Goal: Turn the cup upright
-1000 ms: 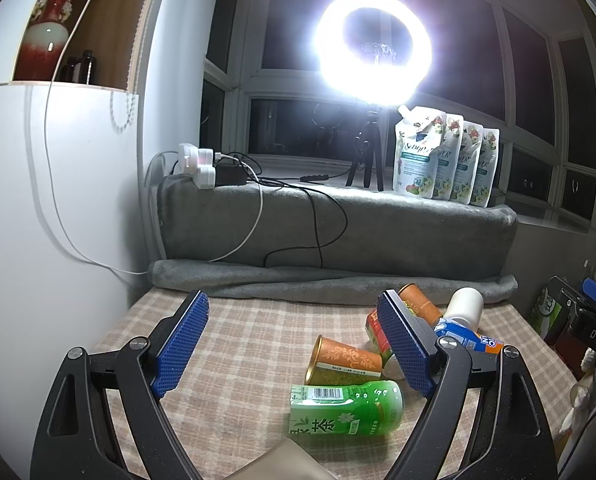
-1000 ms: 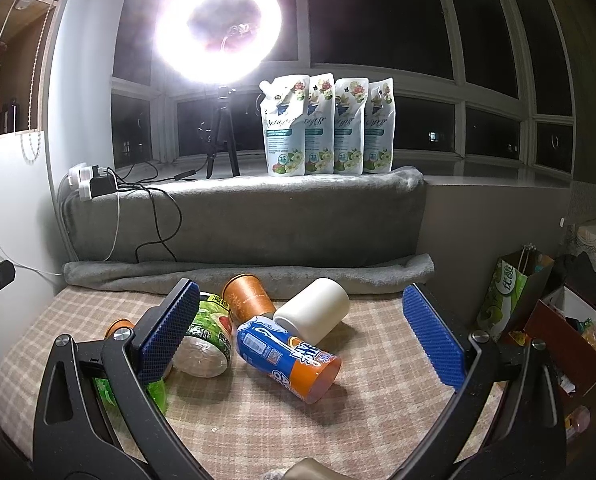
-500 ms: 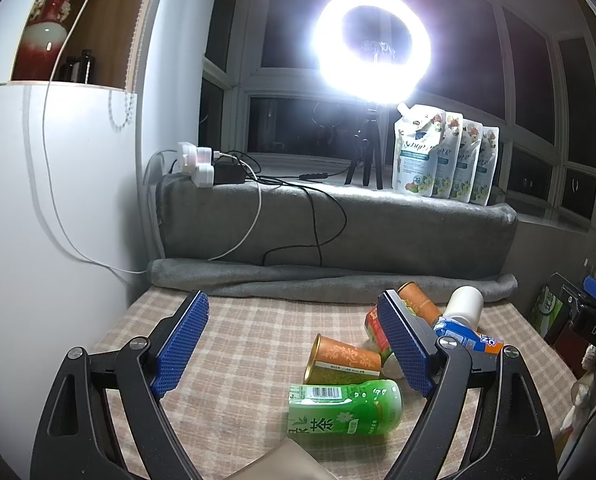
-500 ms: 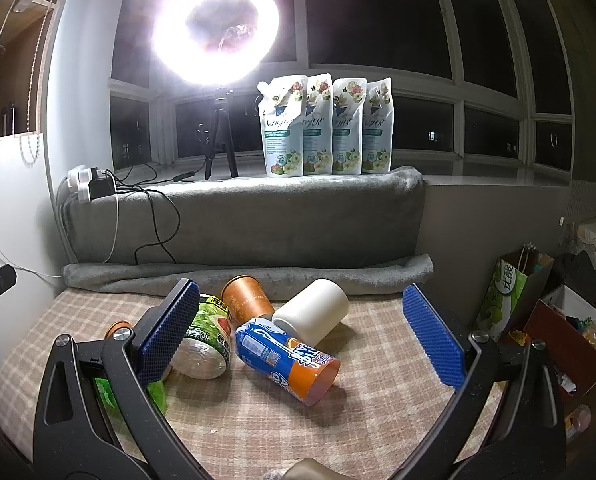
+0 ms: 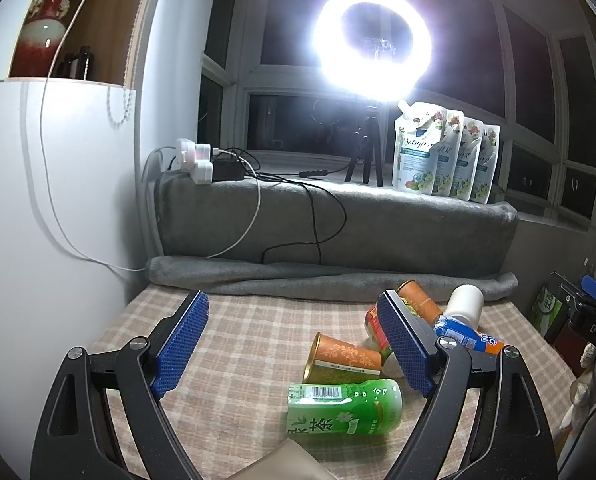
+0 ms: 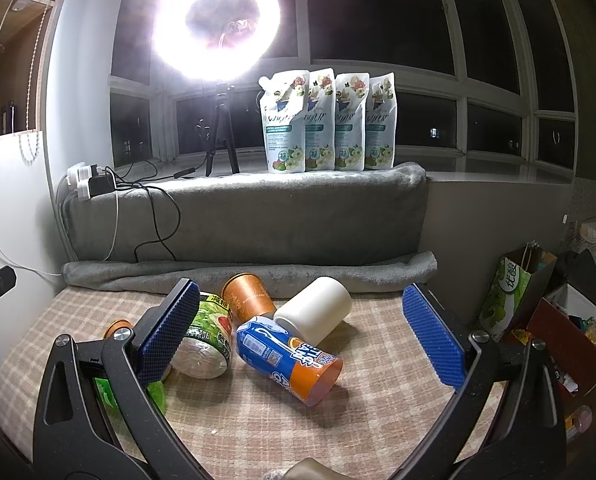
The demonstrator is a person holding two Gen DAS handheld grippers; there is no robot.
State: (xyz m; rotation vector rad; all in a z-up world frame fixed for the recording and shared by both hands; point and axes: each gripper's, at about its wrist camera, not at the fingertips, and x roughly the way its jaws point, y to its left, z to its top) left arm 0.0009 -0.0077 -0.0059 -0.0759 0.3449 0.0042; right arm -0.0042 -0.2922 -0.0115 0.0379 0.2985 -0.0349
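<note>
both claws wide and holding nothing, left claw (image 5: 294, 344), right claw (image 6: 299, 328), green cup (image 5: 343, 406) barcoded, lying sideways

The left tongs (image 5: 294, 344) and right tongs (image 6: 301, 330) are each showing matte black triangular arms, silver round screws at the joints, and blue ribbed pads (image 6: 433, 344) lining both fingers.

Pouches (image 6: 285, 128) show 72; black mount (image 5: 593, 330) reads DAS.

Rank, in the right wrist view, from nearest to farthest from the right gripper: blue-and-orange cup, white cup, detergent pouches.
From the right gripper:
1. Blue-and-orange cup, lying between the fingers.
2. White cup, lying behind it.
3. Detergent pouches, standing on the sill.
</note>
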